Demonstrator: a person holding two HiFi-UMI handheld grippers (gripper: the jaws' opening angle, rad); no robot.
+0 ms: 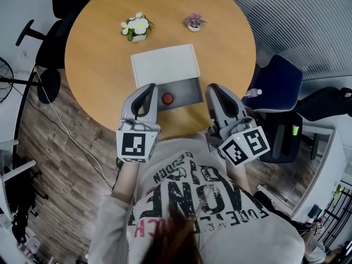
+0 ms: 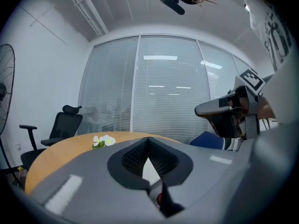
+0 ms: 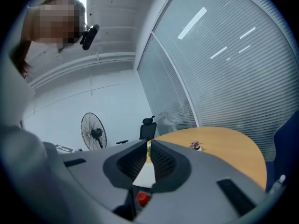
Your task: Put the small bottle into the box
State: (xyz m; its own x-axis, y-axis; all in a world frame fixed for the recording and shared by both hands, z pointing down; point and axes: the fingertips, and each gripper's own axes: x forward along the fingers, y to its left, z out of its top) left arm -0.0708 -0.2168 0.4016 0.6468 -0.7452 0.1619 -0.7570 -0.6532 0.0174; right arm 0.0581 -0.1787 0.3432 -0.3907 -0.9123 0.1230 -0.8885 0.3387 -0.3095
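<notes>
Hovering low flanking box [image 1: 188, 88], L claw [image 1: 149, 88] shut, R claw [image 1: 216, 88] barely parted

The table [image 1: 93, 48] is smooth matt wood, the box [image 1: 165, 65] matt white, the floor [image 1: 66, 164] dark grained planks.

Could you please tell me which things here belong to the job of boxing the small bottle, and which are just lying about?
Part of the job:
- red-capped small bottle, lying in the box's grey tray
- box, lid open

Just lying about:
- white-flowered plant
- pink-flowered plant
- clear bottle on the blue chair
</notes>
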